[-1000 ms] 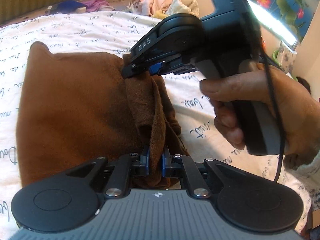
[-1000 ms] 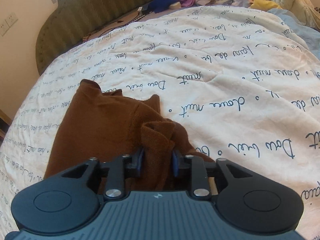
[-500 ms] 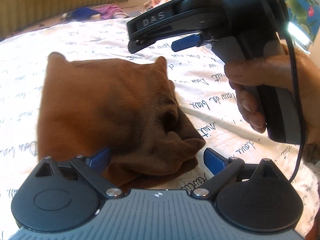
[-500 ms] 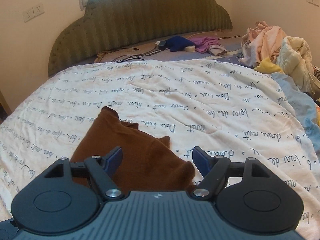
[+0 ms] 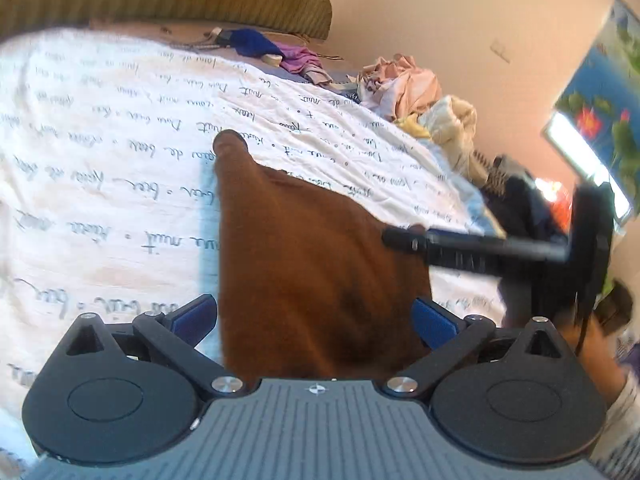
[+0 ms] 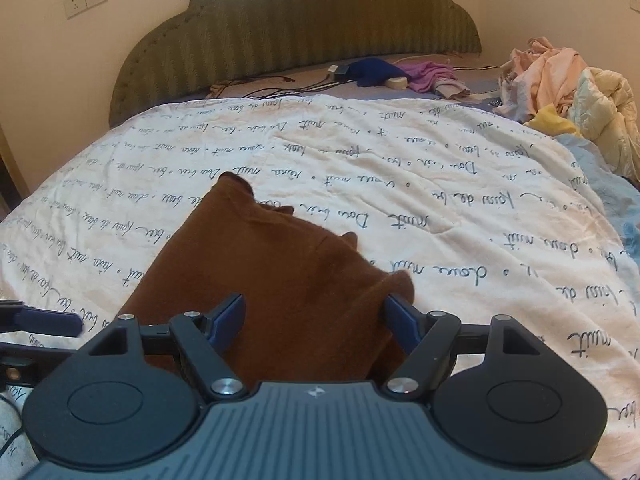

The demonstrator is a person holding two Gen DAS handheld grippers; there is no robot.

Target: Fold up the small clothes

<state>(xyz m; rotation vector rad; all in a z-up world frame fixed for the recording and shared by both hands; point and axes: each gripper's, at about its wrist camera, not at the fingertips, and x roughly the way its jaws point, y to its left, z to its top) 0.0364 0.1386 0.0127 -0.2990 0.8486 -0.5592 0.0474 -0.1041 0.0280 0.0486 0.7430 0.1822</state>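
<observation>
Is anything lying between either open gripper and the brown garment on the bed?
Nothing visible. The brown garment lies directly ahead of the right gripper and the left gripper, both open, on the printed quilt.

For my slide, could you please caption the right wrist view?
Open right tool over a folded brown cloth on a script-printed bedspread.

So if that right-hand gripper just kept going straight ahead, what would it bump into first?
Most likely the brown garment: the right gripper is open with the cloth lying between and ahead of its fingers. Depth is hard to judge.
</observation>
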